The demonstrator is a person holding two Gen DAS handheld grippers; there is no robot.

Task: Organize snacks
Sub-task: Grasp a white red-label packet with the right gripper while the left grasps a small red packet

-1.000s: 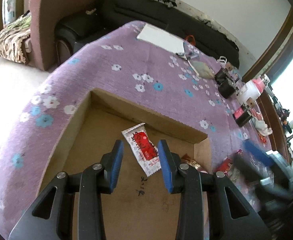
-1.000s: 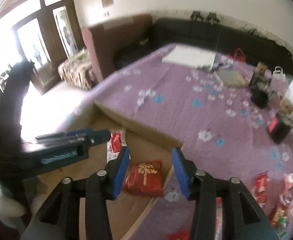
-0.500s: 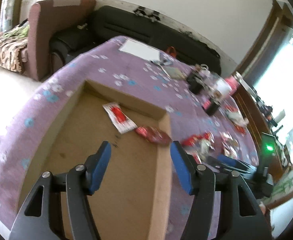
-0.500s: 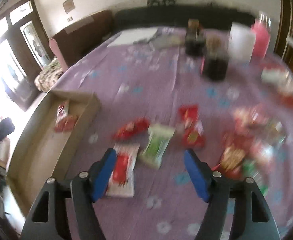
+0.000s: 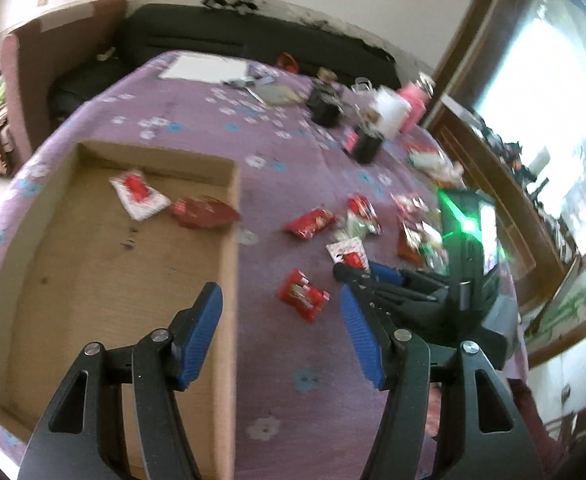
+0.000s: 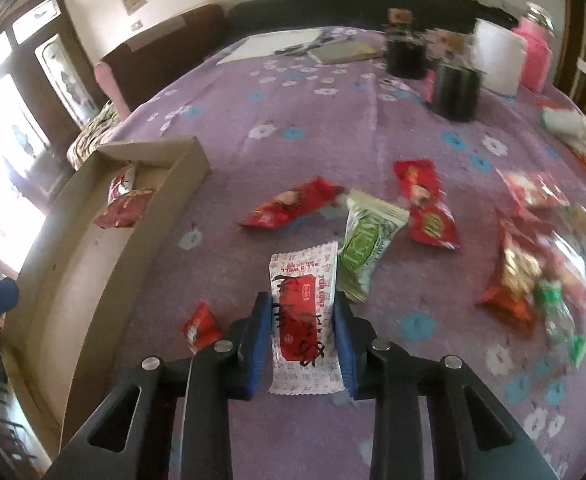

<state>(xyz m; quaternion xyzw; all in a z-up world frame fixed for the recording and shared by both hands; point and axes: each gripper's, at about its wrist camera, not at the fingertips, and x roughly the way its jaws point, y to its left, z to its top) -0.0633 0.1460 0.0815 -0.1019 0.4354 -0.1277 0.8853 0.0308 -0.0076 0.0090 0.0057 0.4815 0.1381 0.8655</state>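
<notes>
Partly hidden: wht/red pkt [image 6: 303, 320] betw. fingers [image 6: 259, 336]

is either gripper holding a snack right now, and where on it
The right gripper has its fingers closed against the long side edges of the white-and-red snack packet, around its middle. The left gripper is open and holds nothing.

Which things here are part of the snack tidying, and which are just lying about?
Part of the job: cardboard box, white-and-red packet between the right gripper fingers, green packet, small red packet, open left gripper.

Lying about: black jars, pink bottle, white paper.
</notes>
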